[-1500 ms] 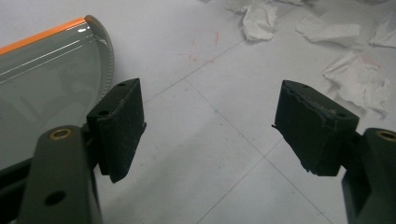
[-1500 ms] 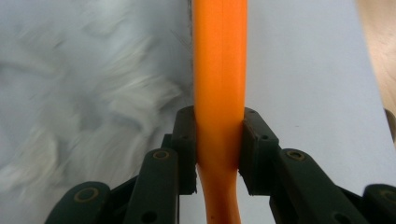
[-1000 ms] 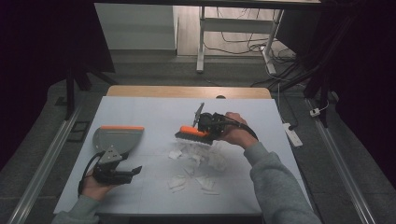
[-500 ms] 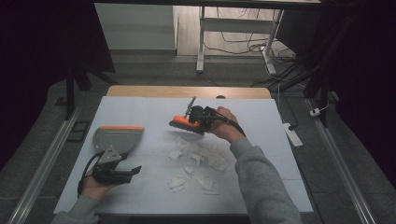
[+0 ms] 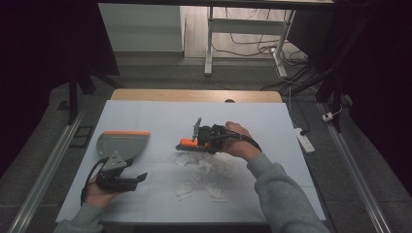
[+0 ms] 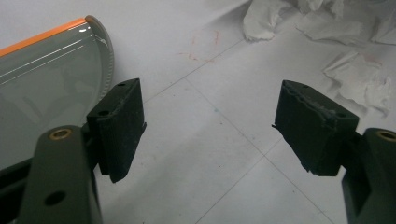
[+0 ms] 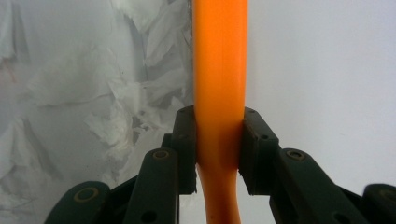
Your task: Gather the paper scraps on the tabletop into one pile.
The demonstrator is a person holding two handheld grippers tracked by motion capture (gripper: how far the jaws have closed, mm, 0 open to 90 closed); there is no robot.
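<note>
From the high view, I have the right gripper out past the middle of the worktop, clamped on the orange brush, whose bristle head sits at the far edge of the scattered paper scraps. The scraps lie loose between the middle of the worktop and its near edge, none gathered into a pile as far as I can tell. The dustpan lies flat toward the left edge, well apart from the scraps, and it looks empty. My left gripper rests near the front left corner, just in front of the dustpan and holding nothing. I judge the sweeping as barely begun: brush in hand, paper all still to be swept together and carried into the pan.

In the left gripper view, the fingers stand wide apart over bare worktop, with nothing between them. The grey dustpan with its orange lip sits just beyond the left finger, and a few paper scraps lie toward the top right. I still have to take hold of the pan.

In the right gripper view, the fingers are closed tight on the orange brush handle, which runs straight up between them. Crumpled paper scraps lie to its left, bare worktop to its right.

I can read no brand, label or writing on anything; faint reddish marks on the worktop in the left gripper view are not legible.
</note>
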